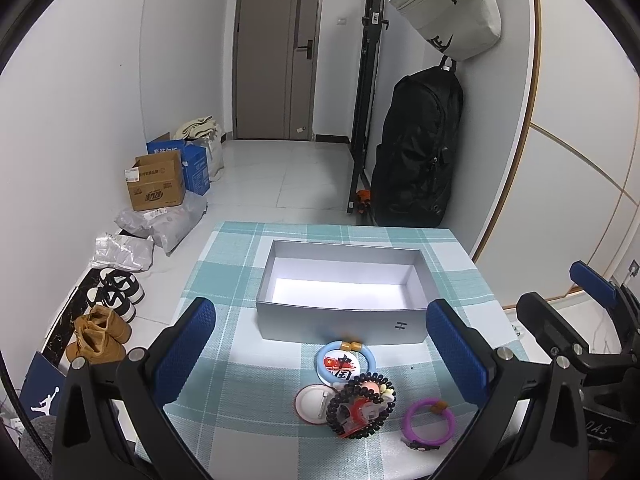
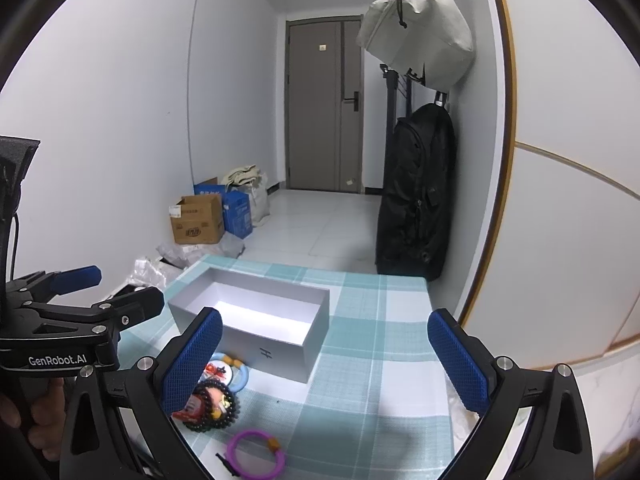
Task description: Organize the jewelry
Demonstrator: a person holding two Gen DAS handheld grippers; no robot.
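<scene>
Left claw (image 1: 320,360): spread wide, empty, above the jewelry
Right claw (image 2: 326,364): spread wide, empty
Jewelry: blue ring (image 1: 346,362), black bead bracelet (image 1: 360,406), purple ring (image 1: 429,421), all just before the grey box (image 1: 340,322) on the tabletop (image 1: 224,280)
Technique: lower onto one rim; lift clear of the box wall

The desk cloth (image 1: 224,280) in the middle of the frame looks woven and matt. The box (image 1: 340,320) looks like smooth matt card. The purple ring (image 1: 429,420) looks like shiny plastic. The black beads (image 1: 360,408) look glossy.
</scene>
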